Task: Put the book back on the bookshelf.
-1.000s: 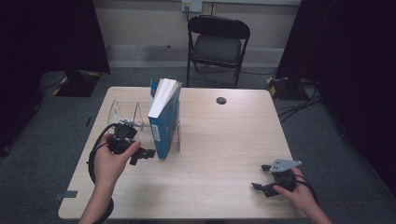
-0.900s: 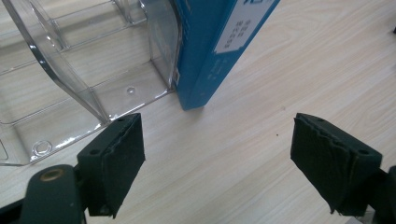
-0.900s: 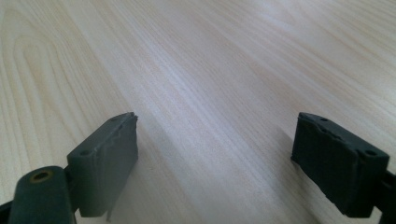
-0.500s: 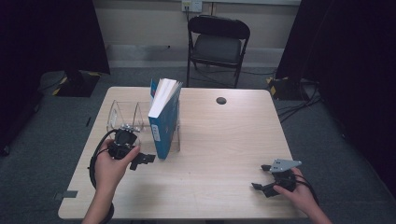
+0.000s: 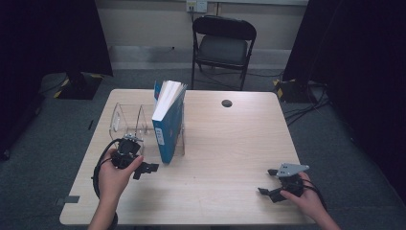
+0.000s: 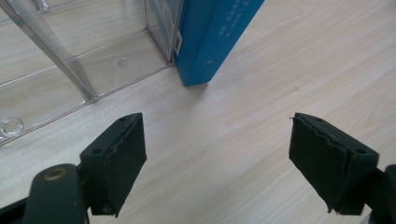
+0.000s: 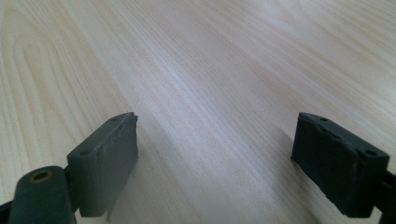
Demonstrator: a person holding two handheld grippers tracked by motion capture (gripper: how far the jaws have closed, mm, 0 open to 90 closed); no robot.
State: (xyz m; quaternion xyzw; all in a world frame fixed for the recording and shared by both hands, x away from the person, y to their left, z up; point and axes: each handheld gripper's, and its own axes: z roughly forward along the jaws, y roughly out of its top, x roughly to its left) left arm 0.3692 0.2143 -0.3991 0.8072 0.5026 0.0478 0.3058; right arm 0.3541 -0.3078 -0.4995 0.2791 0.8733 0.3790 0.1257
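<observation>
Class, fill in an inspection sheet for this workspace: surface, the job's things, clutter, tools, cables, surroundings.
Surface: light wooden table, bare across the middle and right.
Job's things: blue book standing upright in the right end of a clear plastic rack; the other slots hold nothing.
Clutter: small dark round thing near the far edge.
Tools: left tool open just in front of the book's lower corner, nothing between the jaws; right tool open above bare wood at the near right.
Cables: black cable looping from the left tool; more on the floor at right.
Surroundings: folding chair behind the table, dark curtains, grey floor.
</observation>
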